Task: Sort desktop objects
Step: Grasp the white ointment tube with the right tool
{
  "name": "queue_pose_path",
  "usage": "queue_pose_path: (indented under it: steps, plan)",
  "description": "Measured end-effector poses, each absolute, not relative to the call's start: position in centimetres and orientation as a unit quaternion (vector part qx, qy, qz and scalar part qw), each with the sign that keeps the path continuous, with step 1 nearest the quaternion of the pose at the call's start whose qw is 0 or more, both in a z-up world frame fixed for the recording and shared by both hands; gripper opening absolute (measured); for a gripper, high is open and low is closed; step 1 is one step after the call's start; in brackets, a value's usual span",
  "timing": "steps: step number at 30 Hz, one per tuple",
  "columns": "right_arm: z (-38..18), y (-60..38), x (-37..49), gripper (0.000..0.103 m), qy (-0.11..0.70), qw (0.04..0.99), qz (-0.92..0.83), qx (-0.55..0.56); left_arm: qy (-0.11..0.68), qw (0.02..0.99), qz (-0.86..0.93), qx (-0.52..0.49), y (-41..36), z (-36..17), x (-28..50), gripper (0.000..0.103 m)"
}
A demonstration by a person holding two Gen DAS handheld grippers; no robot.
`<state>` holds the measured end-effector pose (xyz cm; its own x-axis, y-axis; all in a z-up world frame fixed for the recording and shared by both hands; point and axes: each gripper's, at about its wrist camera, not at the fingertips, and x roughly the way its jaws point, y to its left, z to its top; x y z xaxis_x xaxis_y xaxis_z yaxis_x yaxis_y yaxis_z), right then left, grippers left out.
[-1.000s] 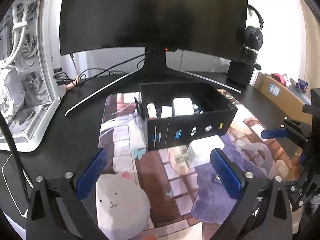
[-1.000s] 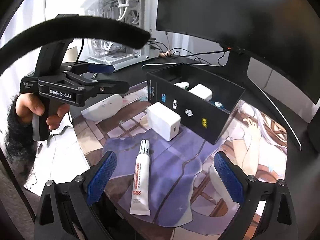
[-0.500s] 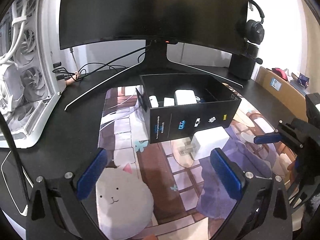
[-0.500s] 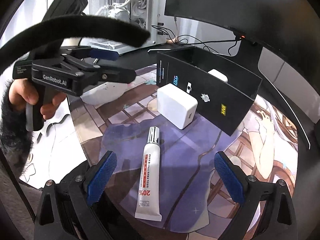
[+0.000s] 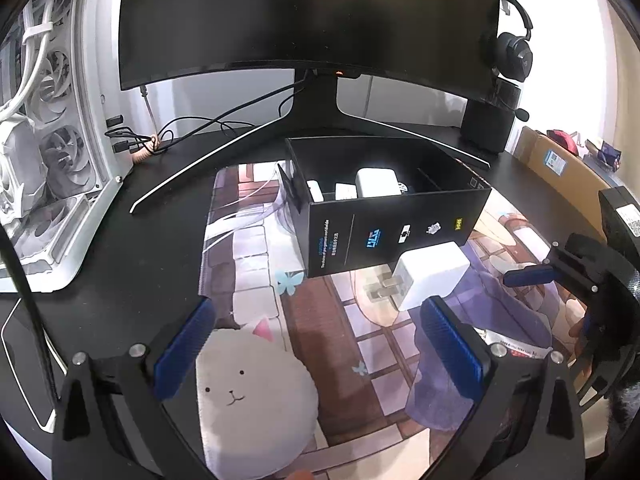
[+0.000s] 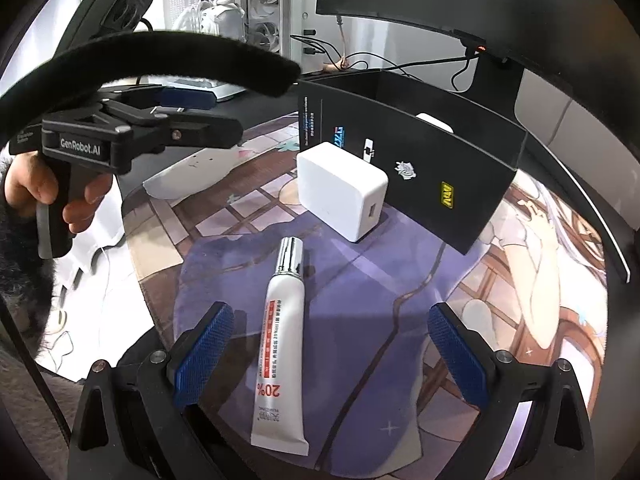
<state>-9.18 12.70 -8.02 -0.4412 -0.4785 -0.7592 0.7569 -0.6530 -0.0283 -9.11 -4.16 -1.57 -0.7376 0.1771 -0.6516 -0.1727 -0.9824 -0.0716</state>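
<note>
A white tube (image 6: 280, 340) with a silver cap and red print lies on the desk mat between the blue pads of my right gripper (image 6: 330, 352), which is open. Just beyond it, a white charger block (image 6: 342, 190) (image 5: 434, 274) rests against the front wall of an open black box (image 6: 416, 152) (image 5: 392, 232). The box holds several white items (image 5: 376, 184). My left gripper (image 5: 320, 356) is open and empty over the mat, with a white cat-face pad (image 5: 252, 396) under it. The left gripper (image 6: 168, 120) also shows in the right wrist view, held by a hand.
A curved monitor (image 5: 308, 24) on a V-shaped stand rises behind the box. A white PC case (image 5: 52, 128) with fans sits at the left, cables (image 5: 192, 128) beside it. A black speaker with headphones (image 5: 504, 92) and a cardboard box (image 5: 556, 160) stand at the right.
Both grippers have moved forward and lower toward the mat. The tube now lies between the right gripper's pads, and the charger and box look nearer in both views.
</note>
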Motion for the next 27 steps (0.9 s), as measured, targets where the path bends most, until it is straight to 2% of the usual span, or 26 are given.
queue_pose_path:
  steps: [27]
  plan:
    - [-8.35,12.91,-9.68,0.098,0.168,0.362,-0.833,0.384,-0.001,0.096,0.924,-0.371,-4.03,-2.55,-9.67,0.103]
